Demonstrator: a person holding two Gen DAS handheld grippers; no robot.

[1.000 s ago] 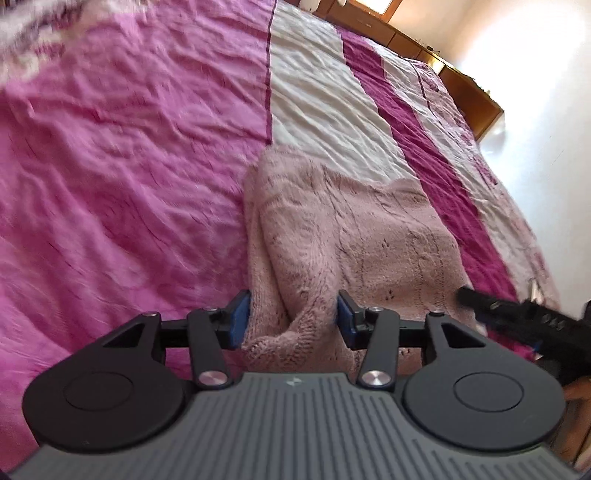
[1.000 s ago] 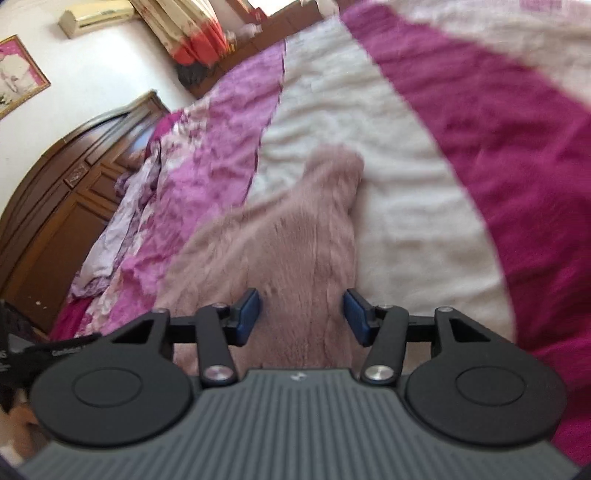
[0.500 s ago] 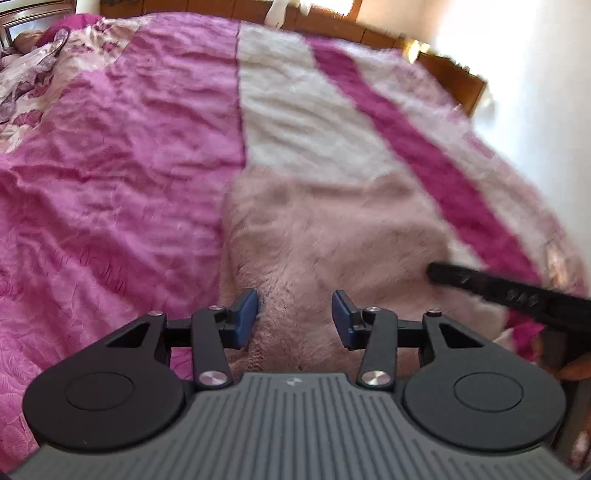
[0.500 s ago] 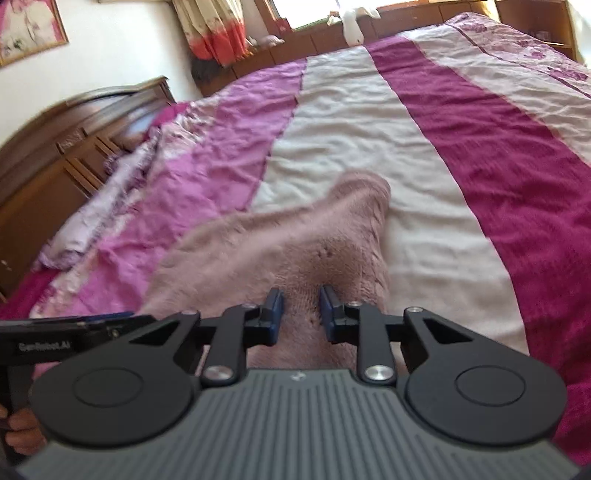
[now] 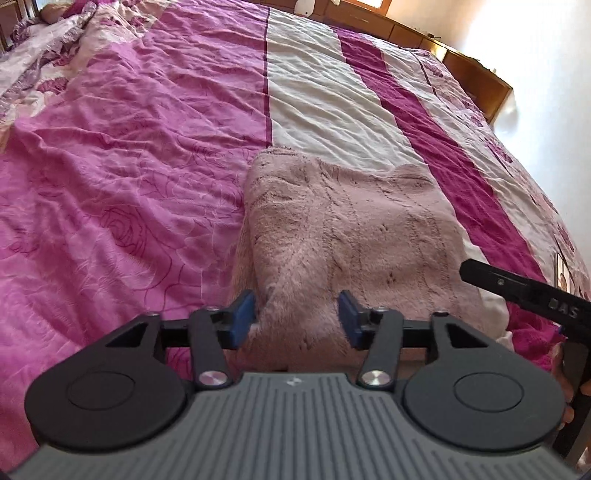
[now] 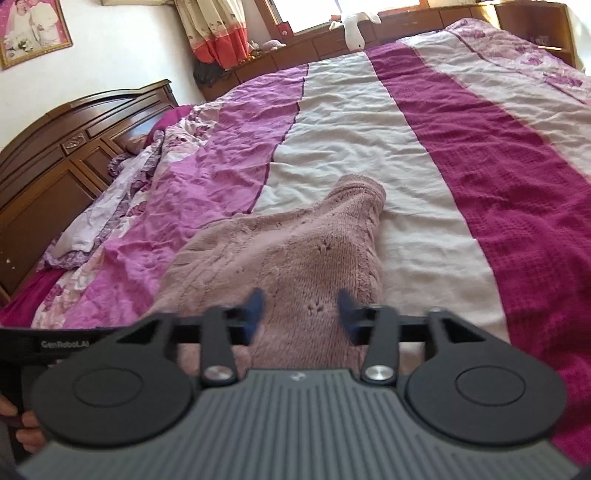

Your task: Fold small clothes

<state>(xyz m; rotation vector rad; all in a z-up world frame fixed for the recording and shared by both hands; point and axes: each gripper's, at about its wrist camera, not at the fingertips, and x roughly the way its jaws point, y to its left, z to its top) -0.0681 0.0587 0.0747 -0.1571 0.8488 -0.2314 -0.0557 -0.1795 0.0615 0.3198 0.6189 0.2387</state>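
One pink knitted sweater (image 5: 351, 229) lies folded mid-frame on the striped bed (image 5: 129, 155). I see my left gripper (image 5: 297, 315) and right gripper (image 6: 301, 312) opening, fingers apart, sweater fabric between them, neither gripping.

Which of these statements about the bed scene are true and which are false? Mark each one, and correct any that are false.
1. The pink knitted sweater lies on the striped bedspread. True.
2. The sweater is hanging over the wooden headboard. False: it lies flat on the bedspread, apart from the headboard.
3. A framed picture hangs on the wall above the headboard. True.
4. The left gripper is clamped shut on the sweater. False: its jaws are opening, with the near edge of the sweater between them.
5. The right gripper has its jaws shut tight together. False: they are opening, over the sweater.
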